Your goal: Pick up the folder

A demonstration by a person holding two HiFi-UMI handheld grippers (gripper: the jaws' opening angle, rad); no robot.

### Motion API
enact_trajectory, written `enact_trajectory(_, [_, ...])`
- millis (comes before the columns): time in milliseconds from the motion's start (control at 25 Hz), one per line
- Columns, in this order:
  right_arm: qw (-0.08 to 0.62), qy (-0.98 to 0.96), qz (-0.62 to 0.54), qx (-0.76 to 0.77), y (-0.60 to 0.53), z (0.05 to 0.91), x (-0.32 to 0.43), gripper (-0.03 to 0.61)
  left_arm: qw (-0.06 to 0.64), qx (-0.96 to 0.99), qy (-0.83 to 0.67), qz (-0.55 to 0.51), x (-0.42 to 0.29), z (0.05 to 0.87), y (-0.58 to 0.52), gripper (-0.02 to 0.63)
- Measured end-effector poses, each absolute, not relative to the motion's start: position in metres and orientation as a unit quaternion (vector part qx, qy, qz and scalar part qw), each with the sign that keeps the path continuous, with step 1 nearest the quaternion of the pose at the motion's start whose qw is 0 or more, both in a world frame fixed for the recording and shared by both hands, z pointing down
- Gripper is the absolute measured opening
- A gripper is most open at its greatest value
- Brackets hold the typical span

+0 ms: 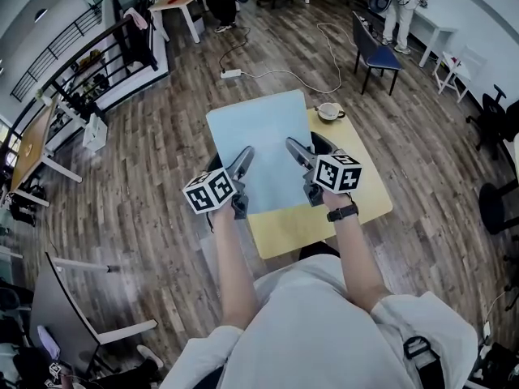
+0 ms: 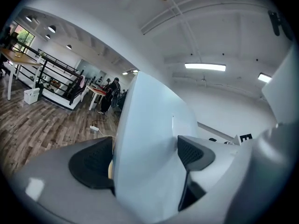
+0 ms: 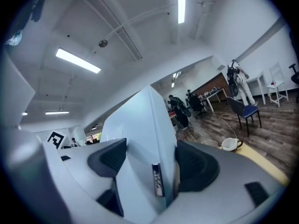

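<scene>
A pale blue folder [image 1: 263, 140] hangs lifted above the yellow table [image 1: 357, 193], tilted with its far edge up. My left gripper [image 1: 242, 159] is shut on its near left edge, and my right gripper [image 1: 297, 148] is shut on its near right edge. In the left gripper view the folder [image 2: 149, 139] stands pinched between the two dark pads [image 2: 91, 164]. The right gripper view shows the folder [image 3: 145, 143] clamped likewise, a small label strip on its edge. The folder hides much of the tabletop.
A white cup [image 1: 329, 112] stands on the table's far corner. A blue chair [image 1: 375, 53] and a cable with a power strip [image 1: 231, 74] lie on the wooden floor beyond. A person [image 1: 399, 6] stands far back. Railings [image 1: 97, 63] run along the left.
</scene>
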State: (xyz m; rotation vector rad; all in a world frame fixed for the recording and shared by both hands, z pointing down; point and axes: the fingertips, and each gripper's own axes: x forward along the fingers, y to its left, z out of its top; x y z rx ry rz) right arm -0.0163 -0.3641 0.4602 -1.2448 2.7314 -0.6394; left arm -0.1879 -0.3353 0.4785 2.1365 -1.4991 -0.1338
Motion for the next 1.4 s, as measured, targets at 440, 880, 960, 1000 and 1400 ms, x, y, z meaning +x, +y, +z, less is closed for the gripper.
enact_trajectory(440, [0.077,0.9,-0.148,-0.404,-0.362,0.389,-0.012,0.304,0.185,0.802,-0.563,-0.081,-0.184,0.406,-0.337,0.42])
enact_trajectory(880, [0.147,0.911,-0.073,-0.378,-0.337,0.317,-0.012,0.304,0.089,0.82,-0.554,-0.114,-0.186,0.329,-0.314,0.42])
enact_trajectory(960, [0.151,0.911,-0.064,-0.379,-0.336,0.309,-0.011,0.304,0.078,0.821,-0.554,-0.116,-0.186,0.321,-0.312,0.42])
enact_trajectory(1000, [0.151,0.911,-0.061,-0.379,-0.336,0.308,-0.011,0.304,0.076,0.821,-0.553,-0.116,-0.186,0.319,-0.312,0.42])
enact_trajectory(1400, [0.137,0.908,-0.07,-0.389,-0.343,0.323,-0.007,0.304,0.087,0.826,-0.548,-0.103,-0.181,0.334,-0.322,0.42])
